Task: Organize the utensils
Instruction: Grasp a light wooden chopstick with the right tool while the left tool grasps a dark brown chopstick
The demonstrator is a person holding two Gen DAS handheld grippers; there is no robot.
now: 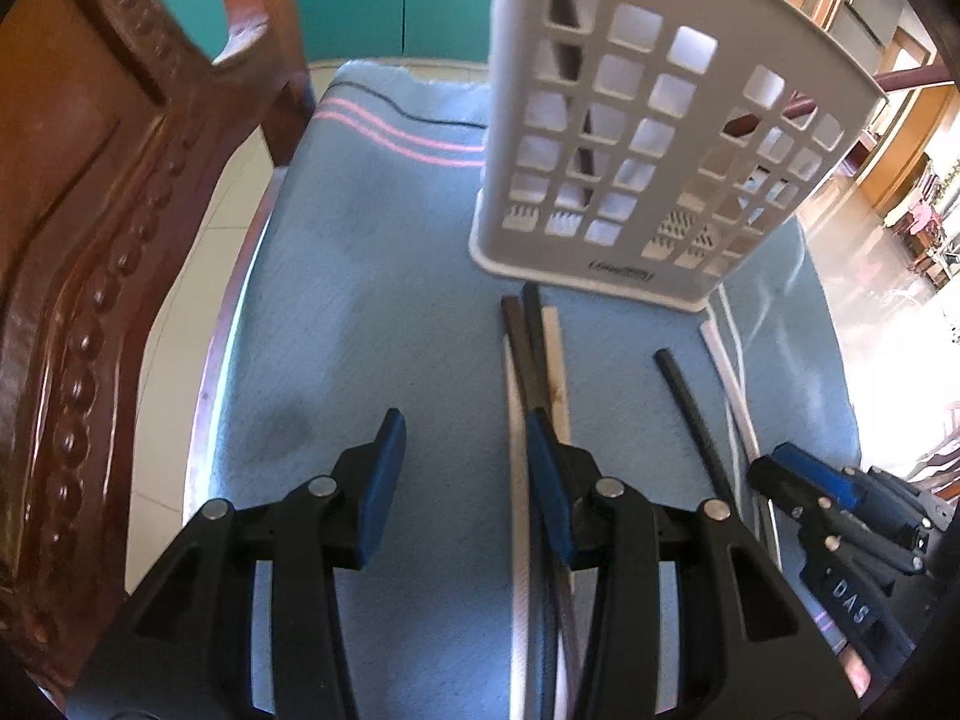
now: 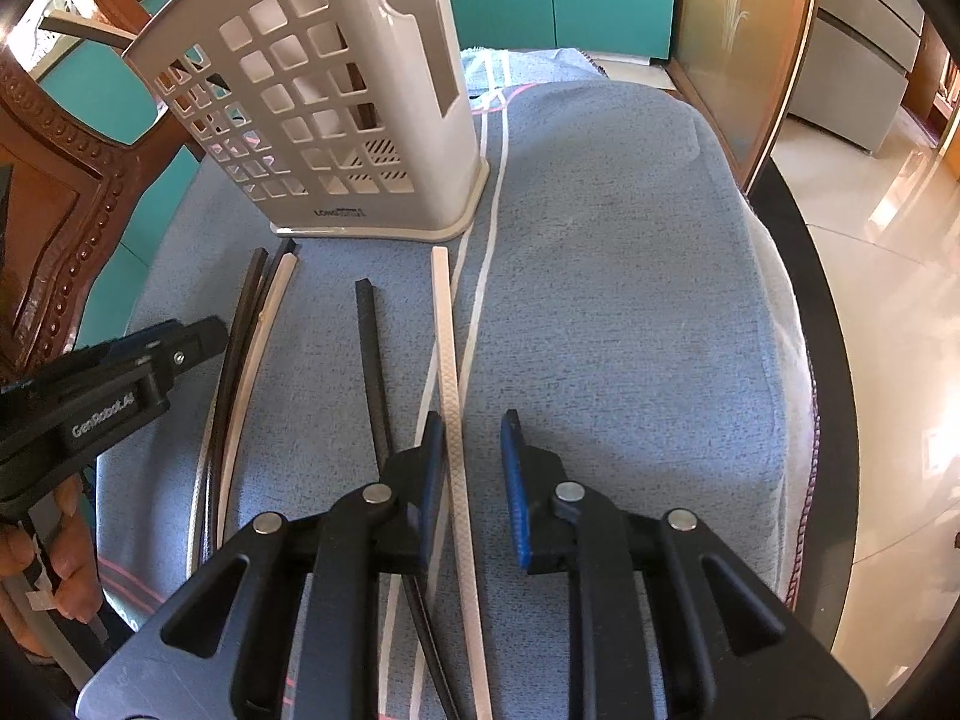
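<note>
A grey slotted utensil holder [image 1: 630,150] [image 2: 336,90] stands upright on the blue towel, with dark sticks showing inside it. Before it lies a bundle of black and white chopsticks [image 1: 528,348] [image 2: 252,324]. A single black chopstick [image 1: 690,402] [image 2: 372,348] and a white chopstick [image 1: 729,384] [image 2: 453,420] lie further right. My right gripper [image 2: 473,468] [image 1: 774,465] straddles the white chopstick, which lies on the cloth close to the left pad with a gap to the right pad. My left gripper [image 1: 468,468] [image 2: 192,339] stands open with nothing between its pads, its right finger over the bundle.
The blue towel [image 2: 630,300] covers a round table whose dark rim [image 2: 822,312] curves at the right. A carved wooden chair [image 1: 90,240] stands close on the left. A glass-panelled chair back [image 2: 738,30] and shiny tiled floor [image 2: 888,240] lie beyond. A person's hand [image 2: 60,540] holds the left gripper.
</note>
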